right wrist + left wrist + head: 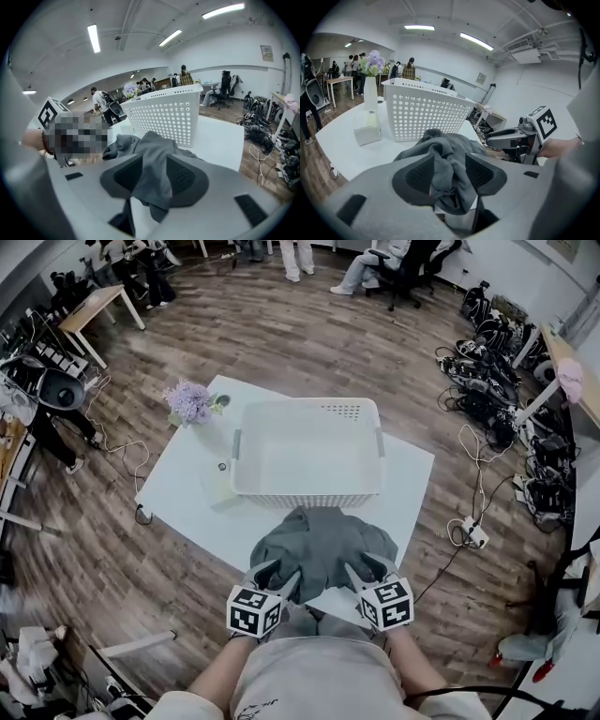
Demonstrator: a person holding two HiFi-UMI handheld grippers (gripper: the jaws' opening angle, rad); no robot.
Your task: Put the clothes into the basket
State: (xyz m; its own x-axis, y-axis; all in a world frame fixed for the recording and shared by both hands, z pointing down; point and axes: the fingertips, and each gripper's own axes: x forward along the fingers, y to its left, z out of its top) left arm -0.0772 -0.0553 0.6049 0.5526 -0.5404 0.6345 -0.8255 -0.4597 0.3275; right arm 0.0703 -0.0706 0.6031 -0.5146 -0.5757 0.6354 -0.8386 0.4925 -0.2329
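Head view: shows a white basket (307,495) on the white table (192,507), with nothing inside it. Shows a grey garment (323,542) heaped just in front of the basket, at its near wall, touching it or almost touching; not possible to tell which. Finds the left gripper (281,577) and the right gripper (359,575) at the near edge of the heap, one at each side, both farther from the basket than most of the cloth. Notes also a vase of lilac flowers (190,401) near the far left corner of the basket.

Left gripper view: looks along the jaws toward the basket (424,115), with the grey garment (450,150) lying before its perforated wall. Pinches a thick fold of the grey cloth between both pads, with no free gap on either side.

Right gripper view: gives the same picture from the other side. Pinches another fold of the garment (157,154), again in front of the basket (173,115).

As a judgement: seems to be an early stage, with the grip taken at two places and nothing yet in the basket. Remains to lift the garment over the near wall, lower it inside and let go. No other clothes visible around the basket.
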